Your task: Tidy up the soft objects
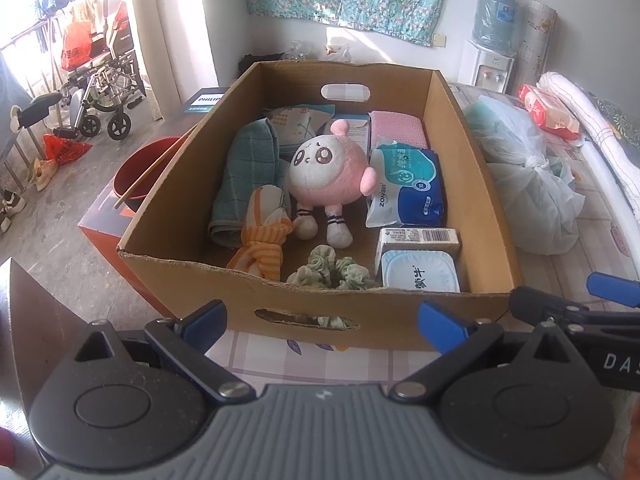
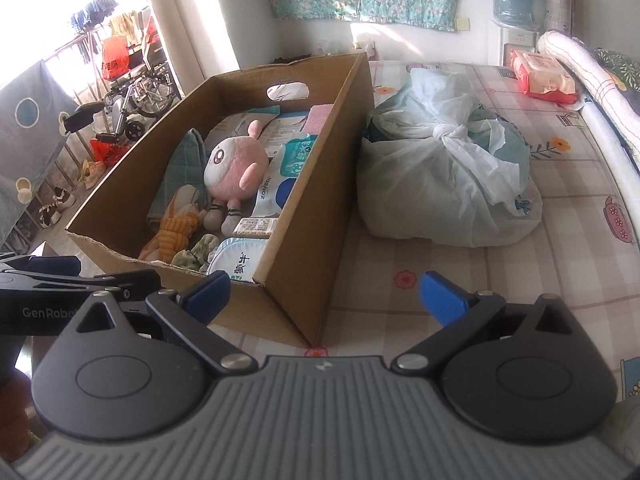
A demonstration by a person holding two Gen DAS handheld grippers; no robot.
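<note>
plush toy (image 1: pixel 328 172) lies dead ahead of my left gripper (image 1: pixel 323 322), feet toward me in the cardboard box (image 1: pixel 452 120); both grippers' fingers wide open, empty; right gripper (image 2: pixel 325 299) sits off-box.

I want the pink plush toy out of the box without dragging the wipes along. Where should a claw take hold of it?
Probably grip the pink plush toy by its two dangling legs, coming straight down from above with the left claw. The legs are narrow and lie on bare cardboard, while the round body looks wide for the claw and presses against the wipes pack.
</note>
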